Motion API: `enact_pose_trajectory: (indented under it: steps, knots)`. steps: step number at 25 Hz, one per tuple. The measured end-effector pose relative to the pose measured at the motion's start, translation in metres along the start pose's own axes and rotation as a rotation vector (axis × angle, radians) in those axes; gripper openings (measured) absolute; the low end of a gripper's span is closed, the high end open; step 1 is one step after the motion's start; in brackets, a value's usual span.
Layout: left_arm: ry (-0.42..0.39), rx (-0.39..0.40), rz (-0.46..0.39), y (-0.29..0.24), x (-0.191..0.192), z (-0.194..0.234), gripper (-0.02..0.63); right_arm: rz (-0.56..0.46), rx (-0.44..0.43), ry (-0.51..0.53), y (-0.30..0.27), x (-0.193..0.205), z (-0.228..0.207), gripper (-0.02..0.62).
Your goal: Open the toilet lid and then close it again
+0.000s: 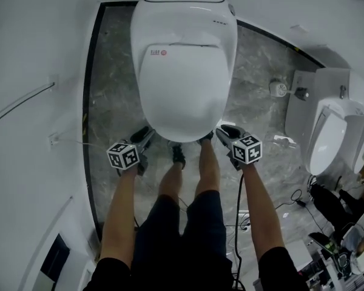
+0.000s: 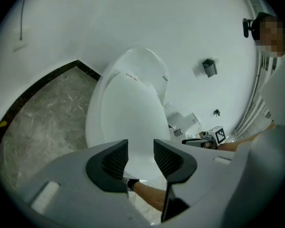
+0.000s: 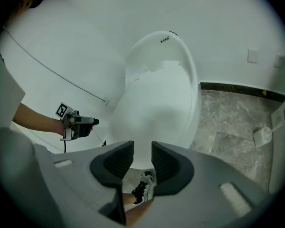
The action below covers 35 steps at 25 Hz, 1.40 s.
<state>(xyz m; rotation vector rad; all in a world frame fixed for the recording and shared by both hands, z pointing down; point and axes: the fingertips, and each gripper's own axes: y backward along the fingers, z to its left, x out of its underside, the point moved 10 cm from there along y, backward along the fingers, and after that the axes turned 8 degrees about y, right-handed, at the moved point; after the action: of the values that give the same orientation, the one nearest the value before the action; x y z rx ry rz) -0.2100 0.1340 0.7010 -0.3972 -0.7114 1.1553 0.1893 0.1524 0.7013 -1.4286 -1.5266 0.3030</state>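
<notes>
Head view: the toilet lid (image 1: 182, 93) lies down flat on the bowl, its long axis running from 6 to 12 o'clock, with the rounded front edge just ahead of my operator's feet. The left gripper (image 1: 142, 136) sits at the lid's 7 o'clock and the right gripper (image 1: 225, 131) at its 5 o'clock. Both are just beside the front rim, and I can't tell if either touches it. They look equally near, so neither hand has the advantage.

Left gripper view: the left gripper (image 2: 141, 158) has its jaws moderately apart and holds nothing; only the lid (image 2: 130, 113) and a leg show through the gap. The lid's front edge lies at about 12 o'clock, ahead of the jaws.

Right gripper view: the right gripper (image 3: 142, 160) stands a little narrower, also empty, with a shoe visible through the gap. The lid (image 3: 156, 103) rises at 12 o'clock.

I judge any lift must start under that front edge, hinging up toward the far end.
</notes>
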Motion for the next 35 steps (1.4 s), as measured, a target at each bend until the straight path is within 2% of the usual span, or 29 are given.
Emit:
enact_pose_trajectory:
  steps: [4,8,13,19,22,26,29,32,35]
  knots:
    - [0.082,-0.014,-0.020,-0.013,0.014,0.022,0.210,-0.003,-0.019,-0.072,-0.018,0.019,-0.010,0.168]
    - [0.123,-0.012,-0.010,-0.021,0.022,0.036,0.244,-0.011,-0.037,-0.137,-0.034,0.031,-0.017,0.213]
    - [0.159,0.016,0.022,-0.035,0.027,0.046,0.249,-0.046,-0.060,-0.196,-0.045,0.032,-0.022,0.213]
    - [0.181,0.004,0.004,-0.040,0.027,0.053,0.247,-0.080,-0.080,-0.226,-0.045,0.036,-0.026,0.192]
    - [0.187,0.020,0.005,-0.041,0.028,0.056,0.247,-0.103,-0.068,-0.240,-0.045,0.038,-0.027,0.181]
    - [0.179,0.030,0.018,-0.043,0.027,0.057,0.247,-0.204,-0.016,-0.320,-0.040,0.041,-0.033,0.195]
    - [0.180,0.039,0.018,-0.045,0.027,0.060,0.247,-0.201,-0.001,-0.349,-0.043,0.045,-0.038,0.208]
    - [0.195,0.053,0.003,-0.045,0.028,0.063,0.247,-0.187,-0.037,-0.359,-0.051,0.047,-0.038,0.221]
    - [0.229,0.072,-0.028,-0.045,0.031,0.066,0.245,-0.223,-0.078,-0.401,-0.050,0.050,-0.038,0.224]
